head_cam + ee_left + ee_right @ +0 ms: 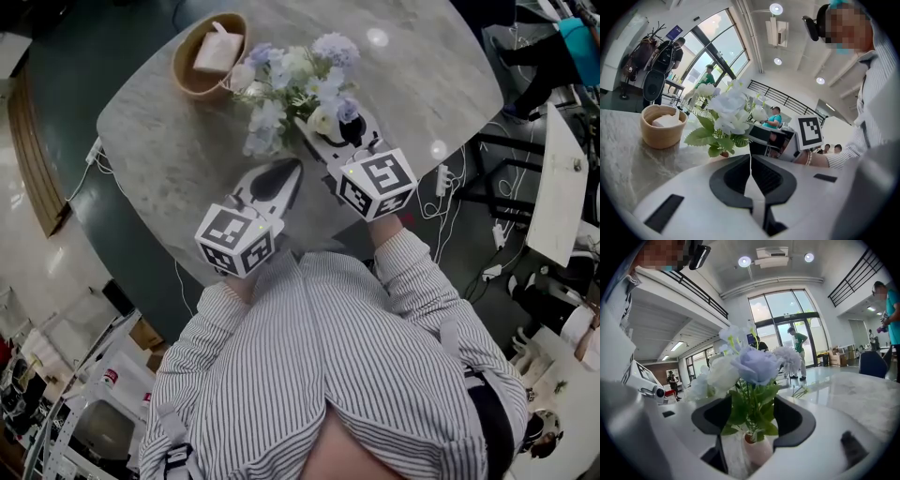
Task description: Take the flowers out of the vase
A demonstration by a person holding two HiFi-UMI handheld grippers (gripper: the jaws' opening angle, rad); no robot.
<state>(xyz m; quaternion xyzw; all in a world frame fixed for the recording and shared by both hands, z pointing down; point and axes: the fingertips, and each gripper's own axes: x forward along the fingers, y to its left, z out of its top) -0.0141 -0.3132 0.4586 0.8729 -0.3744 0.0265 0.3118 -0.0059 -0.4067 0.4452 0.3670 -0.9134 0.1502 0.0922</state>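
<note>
A bunch of white, pale blue and lilac flowers (291, 84) stands in a small pinkish vase (757, 449) near the middle of the marble table (169, 150). My right gripper (752, 417) is open, its jaws standing either side of the vase's mouth and the green stems (751, 404) without visibly touching them. In the head view the right gripper (336, 127) reaches into the bunch from the near right and hides the vase. My left gripper (292, 172) is shut and empty, just short of the flowers (729, 110). From the left gripper (750, 161), a sliver of the vase (724, 153) shows under the leaves.
A round wooden bowl (208, 54) holding a folded white packet sits left of and beyond the flowers. The table's near edge (178, 253) runs close below my grippers. Cables and furniture lie on the floor to the right (553, 187). People stand far off by the windows.
</note>
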